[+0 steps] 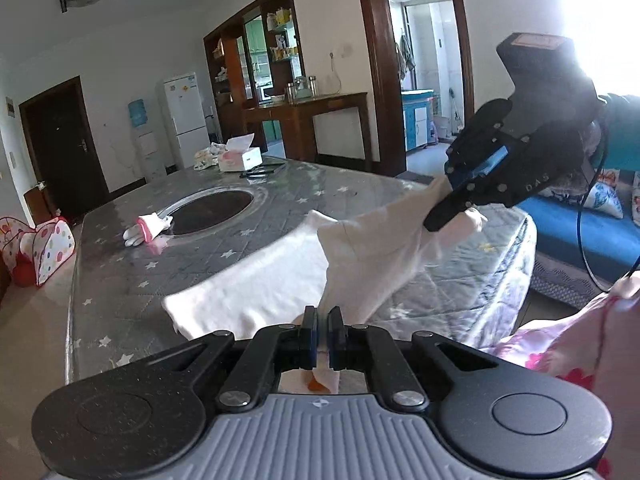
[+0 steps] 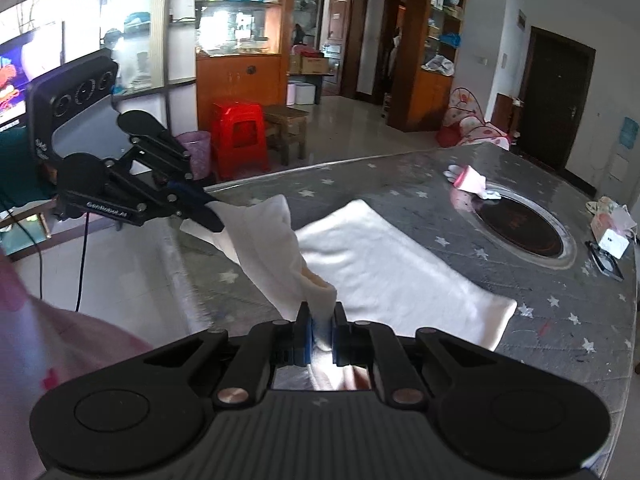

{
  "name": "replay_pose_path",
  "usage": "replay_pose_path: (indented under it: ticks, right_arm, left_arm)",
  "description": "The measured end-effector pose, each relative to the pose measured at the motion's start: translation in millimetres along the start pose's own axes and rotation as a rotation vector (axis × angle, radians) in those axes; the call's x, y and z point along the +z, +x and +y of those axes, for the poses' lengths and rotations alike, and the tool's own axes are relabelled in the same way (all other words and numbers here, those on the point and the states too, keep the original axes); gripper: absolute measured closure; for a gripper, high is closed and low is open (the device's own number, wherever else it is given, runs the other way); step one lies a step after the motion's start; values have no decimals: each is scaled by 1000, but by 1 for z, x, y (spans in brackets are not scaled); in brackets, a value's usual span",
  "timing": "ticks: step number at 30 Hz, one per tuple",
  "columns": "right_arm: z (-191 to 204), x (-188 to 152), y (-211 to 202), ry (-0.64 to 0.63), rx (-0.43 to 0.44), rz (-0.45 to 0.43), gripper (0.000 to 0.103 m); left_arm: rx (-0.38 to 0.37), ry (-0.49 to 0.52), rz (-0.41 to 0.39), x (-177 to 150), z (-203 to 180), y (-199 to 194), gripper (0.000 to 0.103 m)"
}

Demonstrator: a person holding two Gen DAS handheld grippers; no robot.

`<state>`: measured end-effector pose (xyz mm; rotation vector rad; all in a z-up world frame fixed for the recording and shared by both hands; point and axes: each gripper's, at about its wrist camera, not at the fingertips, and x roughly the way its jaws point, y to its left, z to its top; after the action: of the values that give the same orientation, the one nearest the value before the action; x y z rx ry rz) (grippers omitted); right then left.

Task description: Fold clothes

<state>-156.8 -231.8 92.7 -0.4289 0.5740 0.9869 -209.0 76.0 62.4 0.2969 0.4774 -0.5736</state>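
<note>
A white garment (image 1: 256,280) lies partly on the grey star-patterned table (image 1: 120,240), with its near end lifted. My left gripper (image 1: 323,322) is shut on one corner of the lifted end. My right gripper (image 1: 442,210) is shut on the other corner, up and to the right. In the right wrist view the right gripper (image 2: 321,316) pinches the white garment (image 2: 392,264) and the left gripper (image 2: 208,210) holds the cloth at the left. The lifted cloth stretches between the two grippers above the table (image 2: 560,320).
A small white and pink garment (image 1: 148,228) lies by a round dark inset (image 1: 212,210) in the table. A tissue box (image 1: 240,156) and a dark flat item (image 2: 606,262) sit at the far end. A blue sofa (image 1: 580,232) stands beside the table.
</note>
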Motion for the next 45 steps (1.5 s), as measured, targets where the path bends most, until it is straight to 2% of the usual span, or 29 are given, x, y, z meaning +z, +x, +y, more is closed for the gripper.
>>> replay_pose_path:
  ticks: [9, 13, 19, 24, 25, 26, 29, 33, 35, 36, 39, 45]
  right_arm:
    - [-15, 17, -2, 23, 0, 16, 96]
    - [-43, 34, 19, 34, -14, 23, 96]
    - [-86, 55, 71, 43, -40, 59, 96]
    - [-117, 48, 125, 124, -76, 97, 93]
    - [-122, 44, 133, 157, -84, 97, 86]
    - [-126, 40, 140, 184, -94, 94, 84]
    - [-136, 24, 154, 249, -136, 85, 83]
    - [-143, 9, 145, 320, -160, 62, 80]
    - [-143, 3, 135, 342, -164, 56, 66]
    - [-142, 0, 131, 347, -169, 58, 64]
    - [-141, -11, 120, 374, -177, 68, 64]
    - [-143, -20, 126, 407, -171, 75, 64]
  left_arm:
    - [37, -41, -19, 16, 25, 27, 98]
    - [62, -53, -13, 24, 47, 50, 98]
    - [109, -99, 40, 33, 91, 102, 98]
    - [154, -133, 92, 26, 117, 147, 98]
    - [165, -142, 101, 23, 120, 155, 98]
    - [177, -151, 110, 20, 123, 162, 98]
    - [191, -202, 127, 14, 133, 174, 98]
    - [196, -228, 127, 11, 139, 181, 98]
    - [197, -228, 126, 11, 141, 182, 97]
    - [195, -227, 128, 11, 141, 183, 97]
    - [190, -217, 132, 13, 139, 185, 97]
    - [193, -199, 132, 17, 136, 187, 98]
